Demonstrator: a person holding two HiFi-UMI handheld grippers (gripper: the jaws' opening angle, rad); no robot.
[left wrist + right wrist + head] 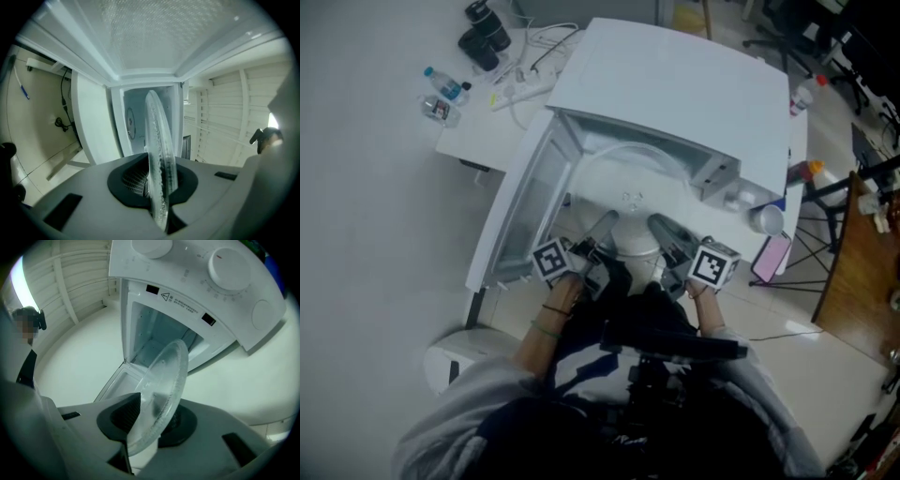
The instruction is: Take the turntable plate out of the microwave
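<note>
Nearest the person, the left gripper (607,223) is pinched tight on the near rim of the glass turntable plate (630,192), whose edge runs straight down between its pads. Just beside it, the right gripper (658,225) clamps the same rim, the plate slanting across its jaws. The plate hangs between the two tools at the mouth of the white microwave (675,84), in front of the open cavity. The microwave's door (520,206) swings out to the left, and its knobs (229,268) sit on the right-hand panel. The oven stands on a white table (483,141), where a power strip (525,86) with cables and a water bottle (445,84) lie farther back. A pale floor surrounds the table.
</note>
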